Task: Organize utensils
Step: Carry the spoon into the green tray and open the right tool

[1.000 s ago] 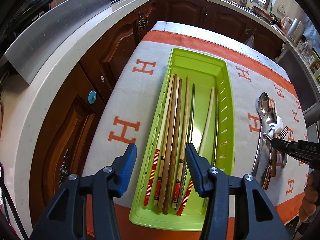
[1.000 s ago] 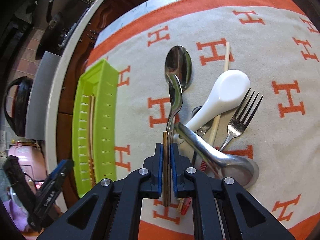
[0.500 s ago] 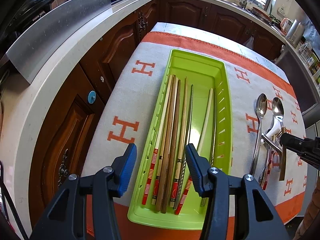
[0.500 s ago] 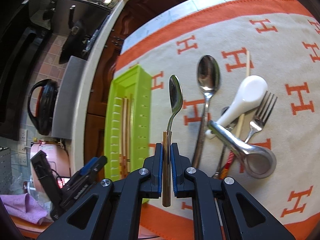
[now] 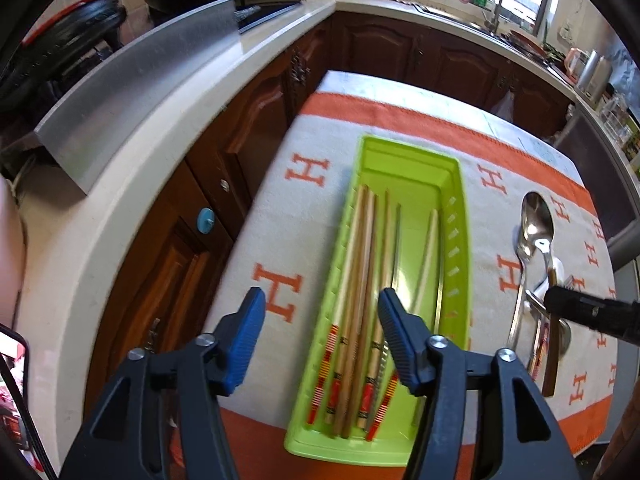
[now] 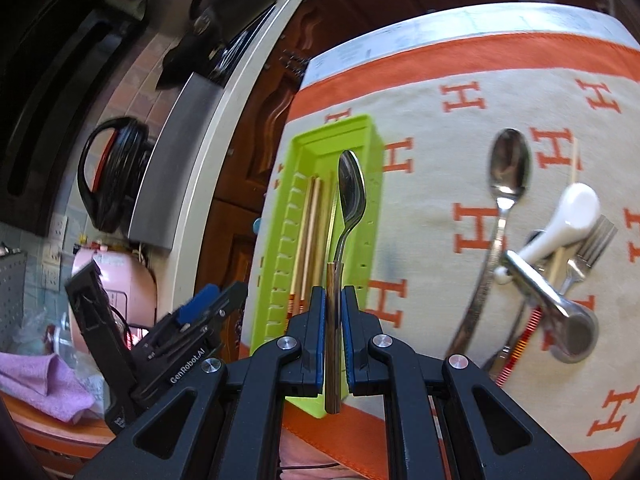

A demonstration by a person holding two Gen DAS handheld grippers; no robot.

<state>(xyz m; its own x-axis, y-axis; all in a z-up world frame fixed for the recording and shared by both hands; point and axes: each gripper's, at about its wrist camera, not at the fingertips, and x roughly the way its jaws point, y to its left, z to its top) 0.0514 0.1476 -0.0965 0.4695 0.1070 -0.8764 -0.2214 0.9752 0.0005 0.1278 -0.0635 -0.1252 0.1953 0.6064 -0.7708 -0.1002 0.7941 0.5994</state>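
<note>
Gripping wood-handled spoon (image 6: 351, 196) above green tray (image 6: 280, 280) edge, right gripper (image 6: 333, 312)

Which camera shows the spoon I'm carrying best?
Right wrist: the wooden-handled spoon fills the centre, handle clamped in the right gripper, bowl over the green tray. Left wrist shows it only at the right edge, partly hidden.

The tray (image 5: 454, 216) was glossy green plastic. The chopsticks (image 5: 362, 264) were matt wood. At 3 o'clock, the held spoon (image 6: 351, 192) showed polished metal with a wooden handle. The cloth (image 6: 432, 152) looked woven, matt.
</note>
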